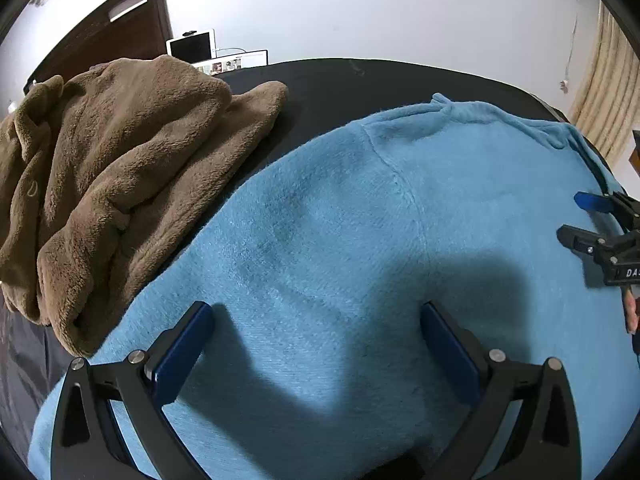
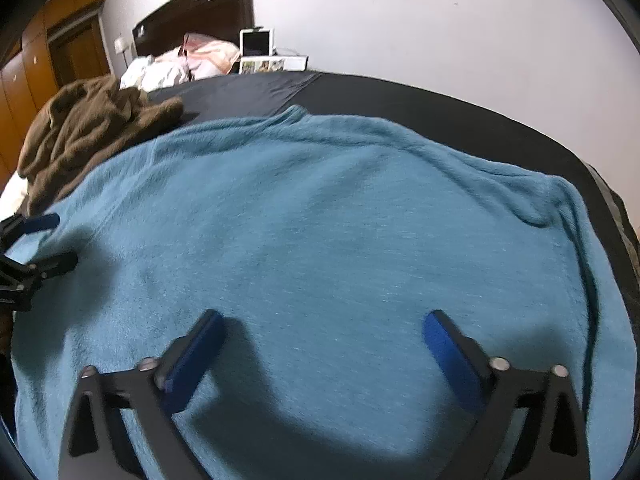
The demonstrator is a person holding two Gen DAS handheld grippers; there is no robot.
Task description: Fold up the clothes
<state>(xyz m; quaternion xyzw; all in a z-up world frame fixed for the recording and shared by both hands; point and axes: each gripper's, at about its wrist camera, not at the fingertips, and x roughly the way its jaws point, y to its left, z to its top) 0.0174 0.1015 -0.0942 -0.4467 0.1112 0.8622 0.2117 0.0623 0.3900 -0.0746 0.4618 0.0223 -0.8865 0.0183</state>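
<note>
A blue fleece garment (image 1: 360, 220) (image 2: 320, 220) lies spread flat over a black bed cover (image 1: 340, 84) (image 2: 460, 112). My left gripper (image 1: 316, 312) hovers just above its near part, jaws wide open, nothing between the blue pads. My right gripper (image 2: 324, 320) stands open in the same way over the garment's near edge, with only fabric beneath it. Each gripper shows at the edge of the other's view: the right gripper (image 1: 576, 216) on the right side, the left gripper (image 2: 56, 240) on the left. A rumpled brown fleece garment (image 1: 112, 184) (image 2: 88, 128) lies at the left.
A dark wooden headboard (image 1: 116, 28) (image 2: 200, 8) stands at the back left, with a white tablet (image 1: 192, 46) (image 2: 258, 42) beside it. Pale bedding (image 2: 180, 64) lies by the headboard. A beige curtain (image 1: 608, 92) hangs at the far right. Wooden wardrobe doors (image 2: 60, 40) stand at the left.
</note>
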